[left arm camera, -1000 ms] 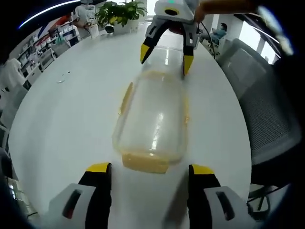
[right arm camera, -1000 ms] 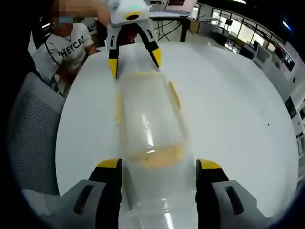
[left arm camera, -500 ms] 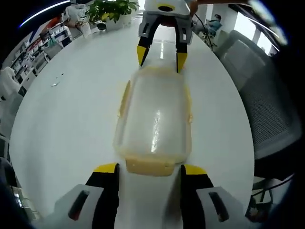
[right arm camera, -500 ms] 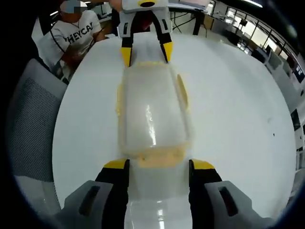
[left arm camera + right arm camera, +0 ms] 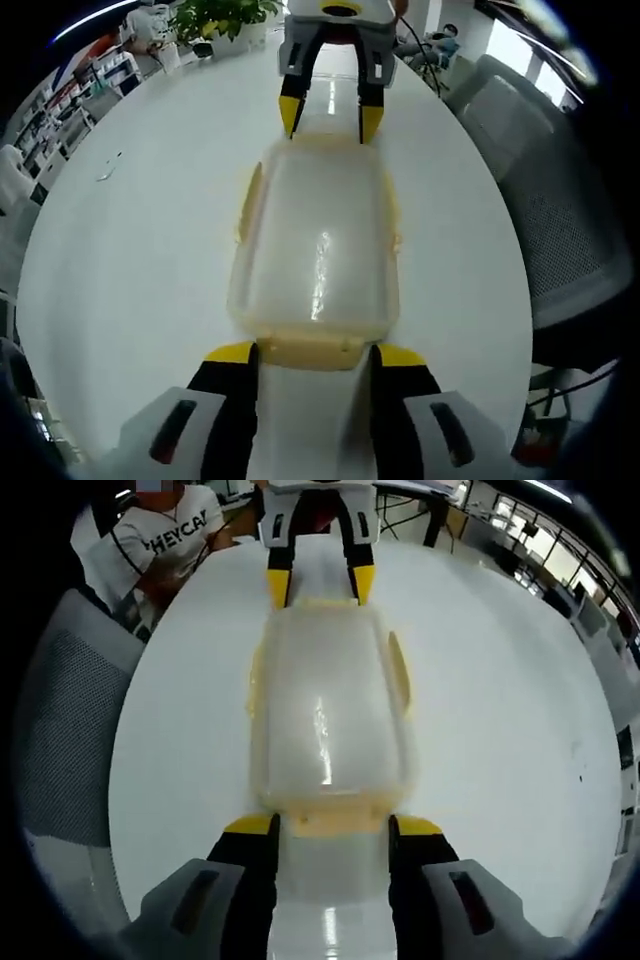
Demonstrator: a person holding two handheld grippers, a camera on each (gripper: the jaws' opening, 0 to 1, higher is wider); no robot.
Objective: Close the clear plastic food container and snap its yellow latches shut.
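The clear plastic container (image 5: pixel 315 240) (image 5: pixel 330 705) lies lengthwise on the white table (image 5: pixel 130 250), its lid resting on top. Yellow side latches (image 5: pixel 245 205) (image 5: pixel 400 670) stick out from its long edges. In the left gripper view, my left gripper (image 5: pixel 315 355) is open, its jaws flanking the near yellow end latch (image 5: pixel 312 350). My right gripper (image 5: pixel 328 115) straddles the far end. In the right gripper view, my right gripper (image 5: pixel 335 827) is open around its own near end latch (image 5: pixel 335 822). The left gripper (image 5: pixel 320 585) stands at the opposite end.
A grey mesh chair (image 5: pixel 560 230) (image 5: pixel 70 730) stands close to the table edge. A person in a white T-shirt (image 5: pixel 170 545) sits beyond the table. A potted plant (image 5: pixel 215 20) stands on the far edge of the table.
Both grippers have moved in toward the container's two ends. Their jaws have narrowed until each pair flanks an end latch. The container has stayed on the table.
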